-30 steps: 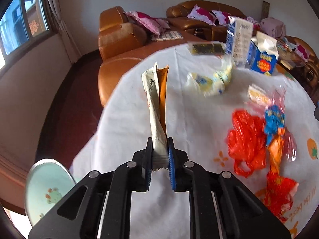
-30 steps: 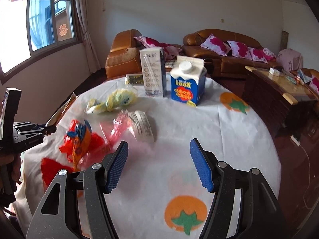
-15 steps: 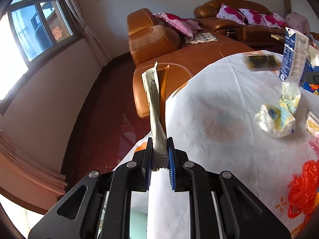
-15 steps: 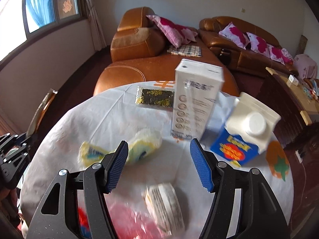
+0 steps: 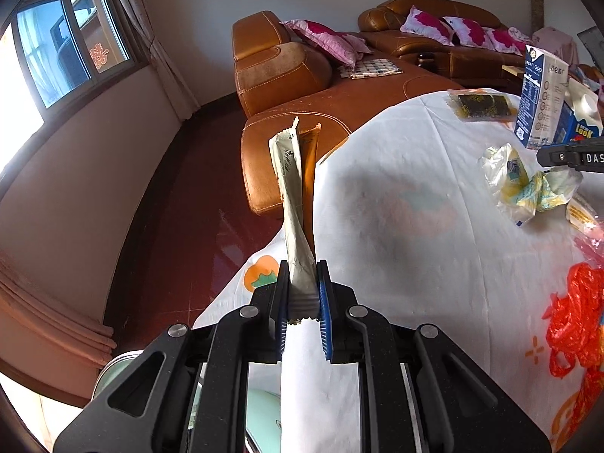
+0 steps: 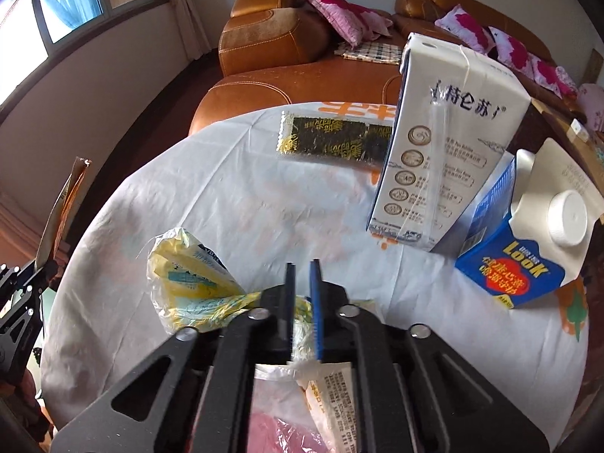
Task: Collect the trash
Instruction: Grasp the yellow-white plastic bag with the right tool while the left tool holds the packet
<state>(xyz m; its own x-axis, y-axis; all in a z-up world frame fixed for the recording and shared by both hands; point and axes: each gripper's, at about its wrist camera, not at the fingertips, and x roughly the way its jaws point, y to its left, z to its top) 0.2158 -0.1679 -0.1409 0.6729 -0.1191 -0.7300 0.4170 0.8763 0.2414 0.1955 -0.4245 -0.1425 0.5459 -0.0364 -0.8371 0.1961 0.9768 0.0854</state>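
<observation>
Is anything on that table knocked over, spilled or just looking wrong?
Nothing spilled. Both cartons stand upright. Crumpled yellow wrapper, orange bag and dark packet lie loose on the tablecloth.

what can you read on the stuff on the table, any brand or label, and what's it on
"Look": blue carton.
"DAS", cut off by the frame edge: right gripper.
Chinese brand characters on the tall white carton; its small print is too small.
Gold characters on the black packet: blurred.
Print on the yellow wrapper: unreadable.

The blue carton (image 6: 509,268) carries the word "LOOK"; the black gripper arm (image 5: 573,156) shows "DAS".
</observation>
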